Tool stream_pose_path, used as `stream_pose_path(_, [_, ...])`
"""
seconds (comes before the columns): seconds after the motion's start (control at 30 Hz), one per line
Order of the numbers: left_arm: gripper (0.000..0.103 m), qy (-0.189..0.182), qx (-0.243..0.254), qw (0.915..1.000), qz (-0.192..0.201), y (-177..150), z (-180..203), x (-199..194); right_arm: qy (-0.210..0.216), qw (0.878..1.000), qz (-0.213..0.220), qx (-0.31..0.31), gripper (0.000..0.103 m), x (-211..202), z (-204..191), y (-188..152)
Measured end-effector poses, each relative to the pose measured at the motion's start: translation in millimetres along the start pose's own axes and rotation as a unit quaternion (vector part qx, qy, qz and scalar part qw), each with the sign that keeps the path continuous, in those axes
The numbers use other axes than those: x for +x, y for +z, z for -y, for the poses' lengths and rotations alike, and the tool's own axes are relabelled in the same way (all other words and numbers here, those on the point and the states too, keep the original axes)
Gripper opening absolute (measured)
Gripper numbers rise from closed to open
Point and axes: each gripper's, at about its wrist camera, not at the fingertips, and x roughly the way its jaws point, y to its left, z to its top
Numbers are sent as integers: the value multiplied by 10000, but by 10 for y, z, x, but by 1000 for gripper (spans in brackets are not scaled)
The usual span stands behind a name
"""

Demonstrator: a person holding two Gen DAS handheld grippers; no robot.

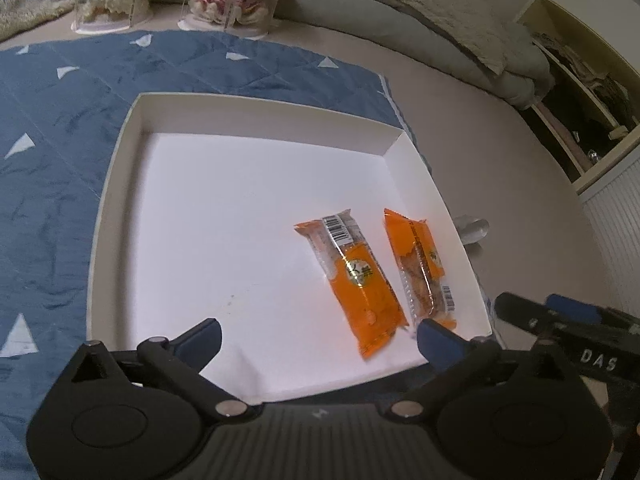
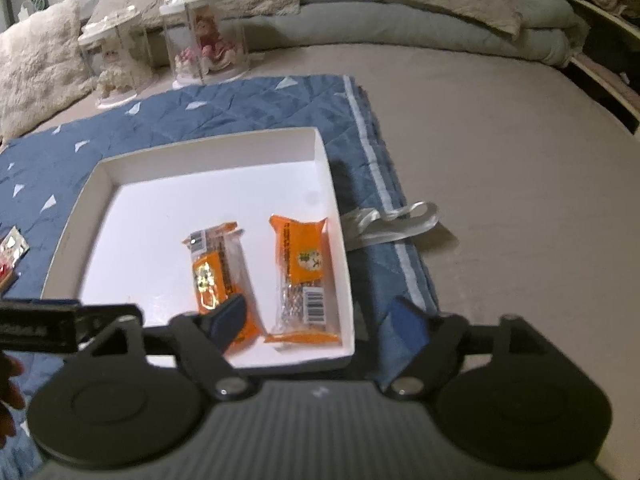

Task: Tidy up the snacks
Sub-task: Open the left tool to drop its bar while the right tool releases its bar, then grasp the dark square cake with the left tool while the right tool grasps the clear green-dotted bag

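Orange plastic snack packets are lying side by side, just apart, in the near right part of a shallow white cardboard box [image 1: 120,168]. One orange packet with a round green label [image 1: 352,280] is resting flat nearer the middle of the box, its barcode end pointing away from the left camera. Its neighbour, an orange packet with a clear window [image 1: 420,264], is sitting just beside the box's right wall. The box itself is sitting on a blue quilted blanket with white triangles [image 1: 48,120], spread over a beige bed surface [image 2: 500,140].

The left gripper [image 1: 318,336] is hovering above the near edge of the box with its blue-padded fingers spread wide and nothing between them. The right gripper [image 2: 326,318] is hanging over the near right corner of the box, fingers likewise wide apart and holding nothing; its left fingertip is overlapping the near end of the green-label packet in the right view, though contact cannot be told.

A crumpled clear plastic wrapper [image 2: 394,222] is lying on the blanket's edge just outside the right wall. Two clear display cases holding dolls [image 2: 208,40] are standing beyond the blanket.
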Motion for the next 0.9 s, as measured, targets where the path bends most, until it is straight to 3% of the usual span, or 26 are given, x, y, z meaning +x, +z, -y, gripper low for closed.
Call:
stream_pose_path(0.1, [103, 45, 73, 10000, 38, -6, -37, -90, -49, 9999, 76, 64, 103, -61, -3, -23])
stream_pose_path(0.43, [103, 249, -10, 9992, 307, 17, -409, -492, -69, 9995, 296, 68, 103, -186, -173, -37])
stream_pose_path(0.9, [103, 899, -509, 9924, 667, 74, -1450, -1130, 377, 9976, 486, -314, 103, -134, -925, 145])
